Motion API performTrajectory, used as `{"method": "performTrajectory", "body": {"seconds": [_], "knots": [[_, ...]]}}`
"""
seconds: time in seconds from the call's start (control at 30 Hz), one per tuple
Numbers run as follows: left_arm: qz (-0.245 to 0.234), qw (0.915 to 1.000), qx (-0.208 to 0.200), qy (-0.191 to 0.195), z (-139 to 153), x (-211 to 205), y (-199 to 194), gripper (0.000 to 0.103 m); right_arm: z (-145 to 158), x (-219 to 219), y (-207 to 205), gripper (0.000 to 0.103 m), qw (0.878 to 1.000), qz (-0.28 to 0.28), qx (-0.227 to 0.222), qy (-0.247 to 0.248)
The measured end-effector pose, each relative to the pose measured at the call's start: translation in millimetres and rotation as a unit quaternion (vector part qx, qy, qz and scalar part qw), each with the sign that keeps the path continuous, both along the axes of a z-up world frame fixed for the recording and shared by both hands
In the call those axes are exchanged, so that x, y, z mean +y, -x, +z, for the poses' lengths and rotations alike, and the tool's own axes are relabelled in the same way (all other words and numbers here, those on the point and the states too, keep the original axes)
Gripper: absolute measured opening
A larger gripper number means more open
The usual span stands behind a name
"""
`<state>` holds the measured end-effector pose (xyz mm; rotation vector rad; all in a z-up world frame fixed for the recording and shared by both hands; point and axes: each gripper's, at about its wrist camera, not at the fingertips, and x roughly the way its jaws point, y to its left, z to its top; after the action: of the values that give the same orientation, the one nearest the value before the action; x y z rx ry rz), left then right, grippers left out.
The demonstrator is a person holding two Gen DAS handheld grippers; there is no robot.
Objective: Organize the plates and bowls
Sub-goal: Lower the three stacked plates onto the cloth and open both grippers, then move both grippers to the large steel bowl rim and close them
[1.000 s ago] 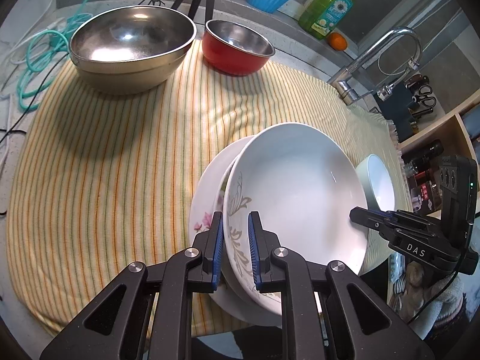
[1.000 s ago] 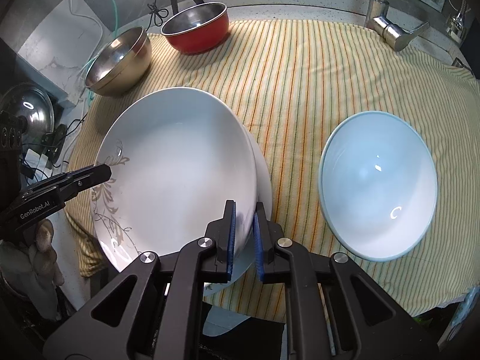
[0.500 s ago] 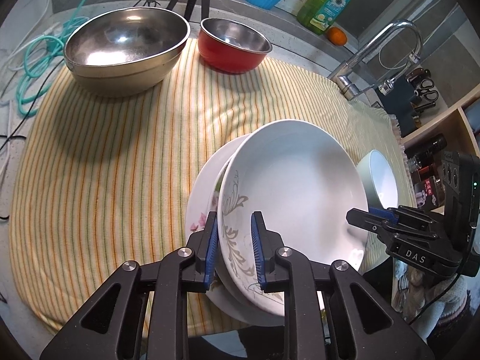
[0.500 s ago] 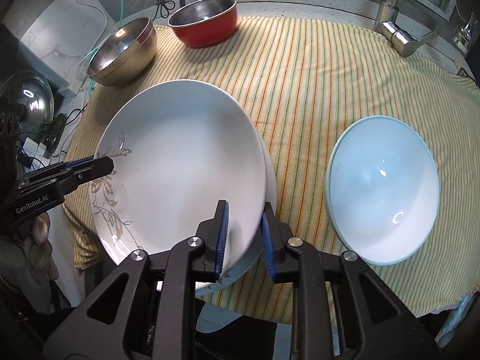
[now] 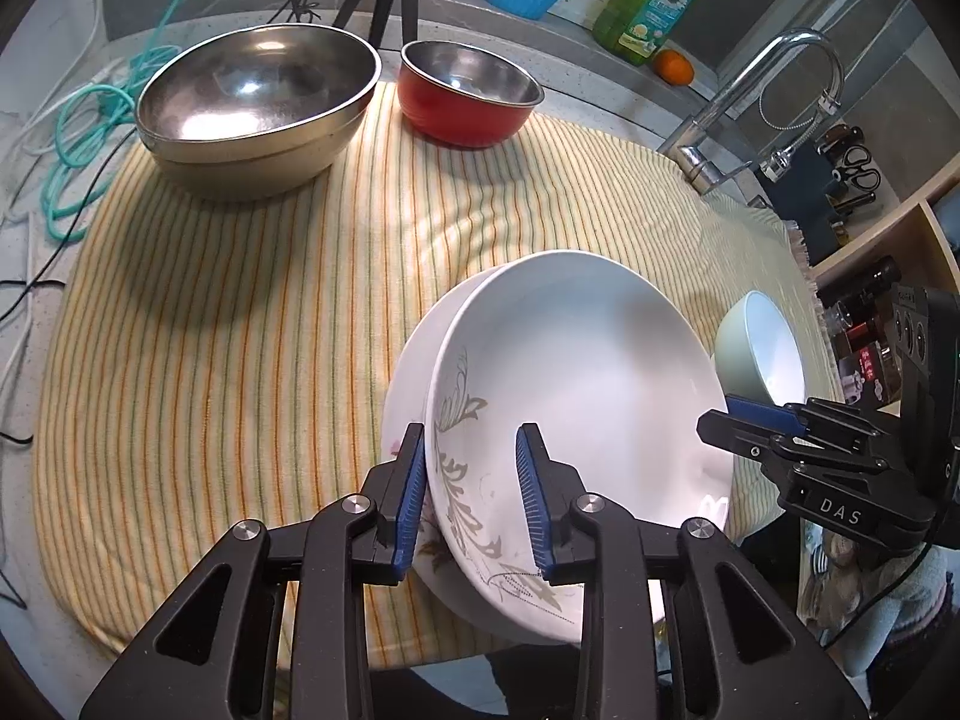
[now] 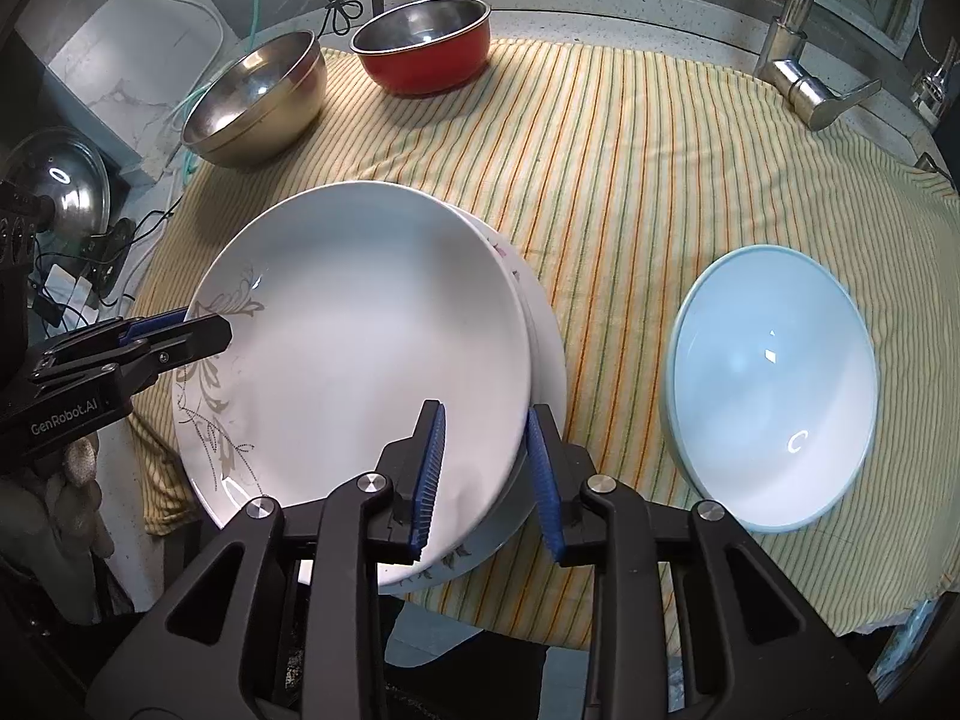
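Two grippers open; two plates, three bowls.

- The left gripper has a black, matte plastic frame built of angular struts with triangular cut-outs.
- Its fingers carry bright blue ribbed pads along their inner faces.
- Round silver screw heads sit at the pivots of each arm.
- The right gripper has the same build: black frame, blue toothed pads, silver screws.
- Seen from the left wrist camera, the right unit's side bears the white letters "DAS", and a thin black cable hangs from it.
- Seen from the right wrist camera, the left unit's side reads "GenRobot.AI" in white.
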<state>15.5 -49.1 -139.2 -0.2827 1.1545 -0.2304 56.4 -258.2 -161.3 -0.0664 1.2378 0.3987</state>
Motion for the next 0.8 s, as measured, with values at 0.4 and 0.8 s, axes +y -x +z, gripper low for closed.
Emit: {"method": "performTrajectory", "body": {"seconds": [0.4, 0.8], "knots": [[0.013, 0.9998, -0.003, 0.012, 5, 8, 3, 0.034, 14, -9, 2, 0.059, 0.999, -0.018, -0.027, -0.005], [0.065, 0.997, -0.028, 0.03, 21, 52, 4, 0.045, 53, 9, -4, 0.072, 0.994, -0.017, -0.06, -0.088]]}}
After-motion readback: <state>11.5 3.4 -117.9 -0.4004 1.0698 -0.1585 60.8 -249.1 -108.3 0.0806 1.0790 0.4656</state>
